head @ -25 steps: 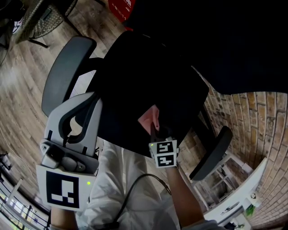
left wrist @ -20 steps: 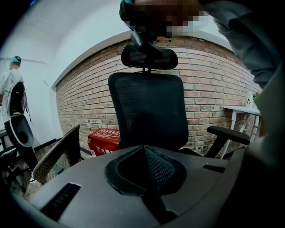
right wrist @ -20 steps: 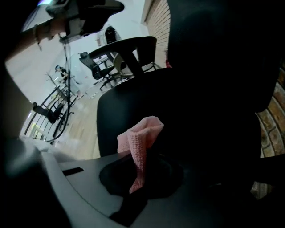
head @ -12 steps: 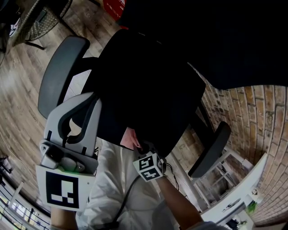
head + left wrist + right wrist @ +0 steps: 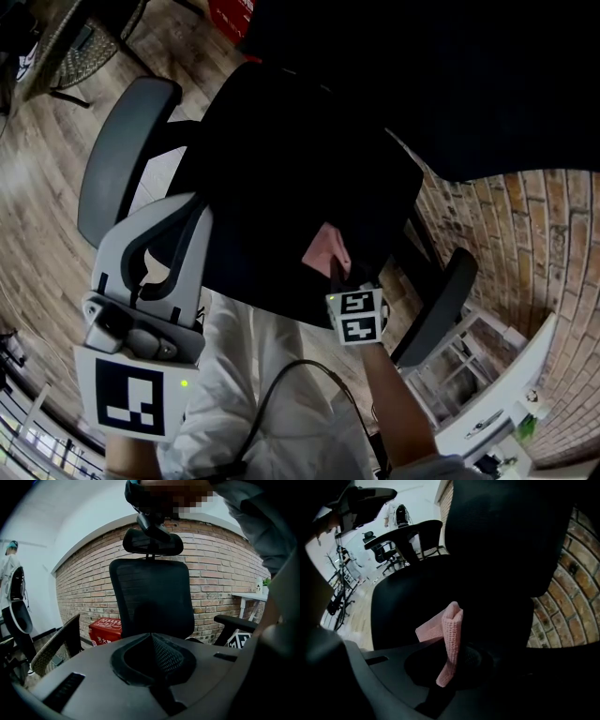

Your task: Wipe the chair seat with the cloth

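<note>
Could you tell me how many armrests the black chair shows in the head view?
2. One armrest is left of the seat, over the wood floor; the other is right of it, by the brick wall.

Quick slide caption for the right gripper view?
Right gripper clamps a folded pink knitted cloth over the black office chair seat.

The right hand-held gripper [image 5: 335,269] holds a pink cloth [image 5: 324,247] against the chair seat [image 5: 281,178]

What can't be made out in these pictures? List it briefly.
- Dust or stains on the black office chair seat: too dark in the head and right gripper views.
- Whether the pink knitted cloth in the right gripper touches it: black surroundings give no depth, either view.
- Things on the white table: head view, too small.
</note>
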Available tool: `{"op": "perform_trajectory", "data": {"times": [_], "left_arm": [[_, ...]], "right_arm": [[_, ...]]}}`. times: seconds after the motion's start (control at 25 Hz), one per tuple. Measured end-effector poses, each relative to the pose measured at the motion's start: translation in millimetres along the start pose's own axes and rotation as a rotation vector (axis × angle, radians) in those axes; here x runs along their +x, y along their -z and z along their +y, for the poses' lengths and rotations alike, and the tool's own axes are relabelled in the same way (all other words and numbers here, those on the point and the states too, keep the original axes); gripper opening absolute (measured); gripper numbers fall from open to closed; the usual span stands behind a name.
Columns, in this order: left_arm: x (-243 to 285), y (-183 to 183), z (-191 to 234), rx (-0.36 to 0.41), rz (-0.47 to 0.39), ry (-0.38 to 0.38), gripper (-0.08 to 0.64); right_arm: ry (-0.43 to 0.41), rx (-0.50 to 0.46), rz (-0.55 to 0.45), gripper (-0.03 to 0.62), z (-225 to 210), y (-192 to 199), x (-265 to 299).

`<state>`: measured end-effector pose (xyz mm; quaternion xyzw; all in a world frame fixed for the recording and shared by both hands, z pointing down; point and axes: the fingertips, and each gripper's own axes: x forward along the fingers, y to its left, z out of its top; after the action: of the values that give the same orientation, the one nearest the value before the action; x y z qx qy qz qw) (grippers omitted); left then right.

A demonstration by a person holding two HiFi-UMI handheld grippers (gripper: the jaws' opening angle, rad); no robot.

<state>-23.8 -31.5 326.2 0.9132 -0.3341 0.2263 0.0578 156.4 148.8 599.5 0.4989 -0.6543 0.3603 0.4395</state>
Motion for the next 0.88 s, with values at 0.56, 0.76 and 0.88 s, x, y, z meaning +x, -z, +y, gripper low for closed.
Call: {"op": "perform_trajectory", "data": {"times": [0.56, 0.76, 0.88], "left_arm": [[-6.2, -5.6, -2.3, 0.011, -0.008, 0.001, 0.018], [-9.2, -2.0, -1.8, 0.007, -0.002, 0.001, 0.018], [-7.1, -1.1, -3.9, 0.004, -0.005, 0.001, 0.018]], "right_arm": [[0.259, 0.207, 0.002, 0.052, -129.2, -35.1, -2.8], [0.236, 0.238, -0.002, 0.052, -93.1, -15.5, -4.0], [0.210, 0.258, 0.005, 0.052, -65.9, 1.1, -9.4]]}}
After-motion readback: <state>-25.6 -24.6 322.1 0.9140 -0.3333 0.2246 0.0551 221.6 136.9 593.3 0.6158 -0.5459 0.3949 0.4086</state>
